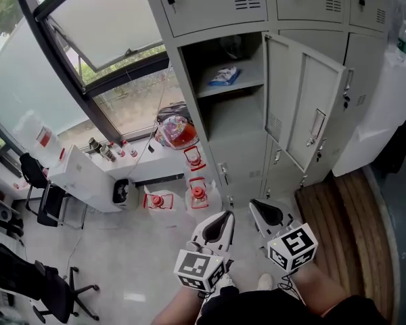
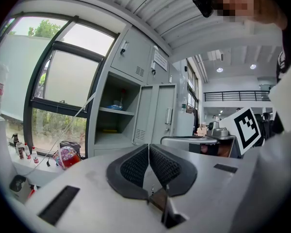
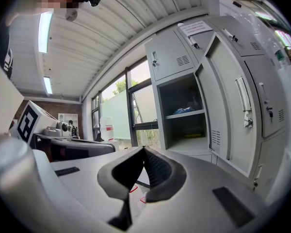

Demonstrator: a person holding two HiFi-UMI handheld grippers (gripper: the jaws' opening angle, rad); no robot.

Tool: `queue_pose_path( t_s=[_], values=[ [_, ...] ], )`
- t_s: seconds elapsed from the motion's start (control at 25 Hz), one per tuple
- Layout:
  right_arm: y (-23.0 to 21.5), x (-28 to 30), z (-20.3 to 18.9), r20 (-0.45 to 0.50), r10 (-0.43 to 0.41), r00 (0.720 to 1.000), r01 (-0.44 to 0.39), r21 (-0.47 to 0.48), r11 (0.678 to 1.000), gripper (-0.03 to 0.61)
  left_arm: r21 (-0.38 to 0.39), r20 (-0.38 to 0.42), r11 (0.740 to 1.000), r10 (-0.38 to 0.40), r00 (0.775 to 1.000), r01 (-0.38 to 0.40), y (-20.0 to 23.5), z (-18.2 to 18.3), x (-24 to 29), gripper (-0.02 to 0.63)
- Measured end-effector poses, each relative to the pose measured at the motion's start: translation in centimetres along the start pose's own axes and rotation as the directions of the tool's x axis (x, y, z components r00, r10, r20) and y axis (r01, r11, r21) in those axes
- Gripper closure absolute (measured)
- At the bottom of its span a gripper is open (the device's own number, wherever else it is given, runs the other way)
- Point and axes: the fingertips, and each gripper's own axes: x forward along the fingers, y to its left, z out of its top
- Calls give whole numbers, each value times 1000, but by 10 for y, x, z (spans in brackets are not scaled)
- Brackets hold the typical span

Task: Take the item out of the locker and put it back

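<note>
The grey locker [image 1: 223, 114] stands ahead with its door [image 1: 304, 107] swung open to the right. On its upper shelf lies a blue and white packet [image 1: 224, 76], also seen as the packet [image 2: 115, 107] and the packet [image 3: 185, 109]. Both grippers are held low near the person's legs, well short of the locker. My left gripper [image 1: 220, 223] has its tips together with nothing between them, as the left gripper [image 2: 149, 146] shows. My right gripper [image 1: 262, 212] is likewise shut and empty, tips touching at the right gripper [image 3: 144, 148].
Red-capped jugs [image 1: 197, 193] stand on the floor left of the locker, with a round colourful bag [image 1: 177, 131] above them. A white cabinet [image 1: 88, 178] and black office chairs [image 1: 44, 283] are at the left. A wooden pallet [image 1: 338, 215] lies at the right.
</note>
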Motion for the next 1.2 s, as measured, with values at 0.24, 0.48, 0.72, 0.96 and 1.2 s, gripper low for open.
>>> queue_pose_path(
  t_s=[0.24,0.48,0.72,0.96,1.2],
  values=[
    [12,17,2,-4,-5,1000,5,-7,1000,526,-14,6,1000,-5,1000,6,20,4,-7,594],
    [27,40,5,-10,-18,1000,18,-17,1000,526,-18,12,1000,-20,1000,20,43,7,-15,594],
    [40,66,11,-10,-38,999,37,-39,999,526,-22,24,999,-42,999,43,69,11,-23,594],
    [49,93,23,1,-70,998,70,-86,994,526,-9,25,997,-79,997,80,94,15,-30,594],
    [52,114,41,34,-110,993,113,-107,988,526,25,25,993,-118,993,117,113,20,-33,594]
  ],
)
